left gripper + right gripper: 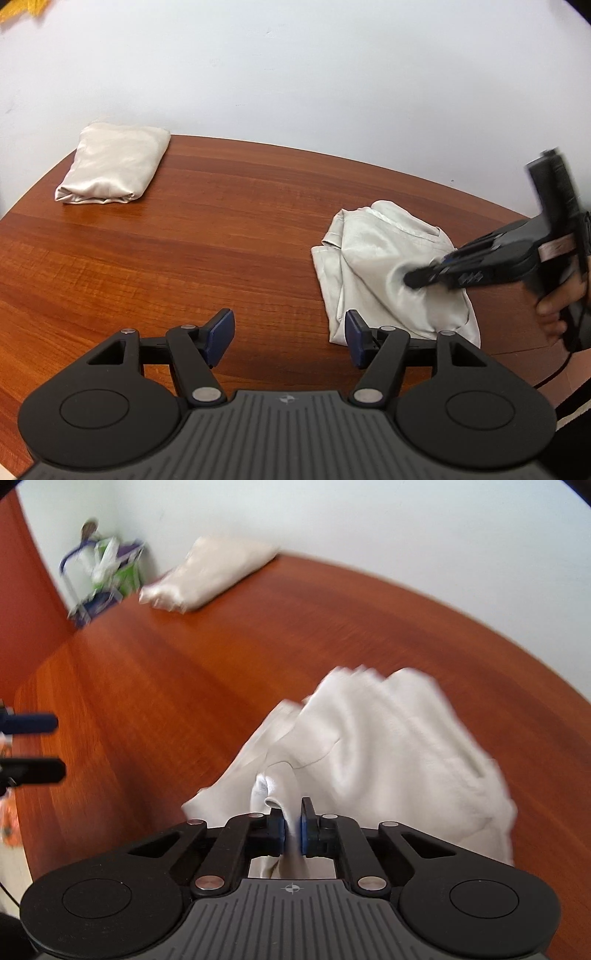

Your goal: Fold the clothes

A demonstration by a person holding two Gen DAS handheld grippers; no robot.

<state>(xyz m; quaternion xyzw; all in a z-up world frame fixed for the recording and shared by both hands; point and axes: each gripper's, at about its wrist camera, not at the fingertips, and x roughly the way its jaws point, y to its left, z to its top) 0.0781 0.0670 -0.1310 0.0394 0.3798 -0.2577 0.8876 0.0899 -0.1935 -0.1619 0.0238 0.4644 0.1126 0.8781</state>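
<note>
On the table (pixel 221 240), crumpled garment (pixel 376 266) stretches near-to-far, right gripper (pixel 291 825) pinching it

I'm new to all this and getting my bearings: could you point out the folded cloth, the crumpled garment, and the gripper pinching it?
folded cloth (pixel 110 166), left wrist view, middle of its top.
crumpled garment (pixel 369 258), left wrist view, its smooth centre.
right gripper (pixel 291 825), right wrist view, between its fingertips.

Reddish wooden table (pixel 221 229), pale wall (pixel 295 74), cluttered rack (pixel 107 576) in the corner.

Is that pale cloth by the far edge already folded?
Folded: the beige cloth lies as a compact, layered bundle on the table.
</note>
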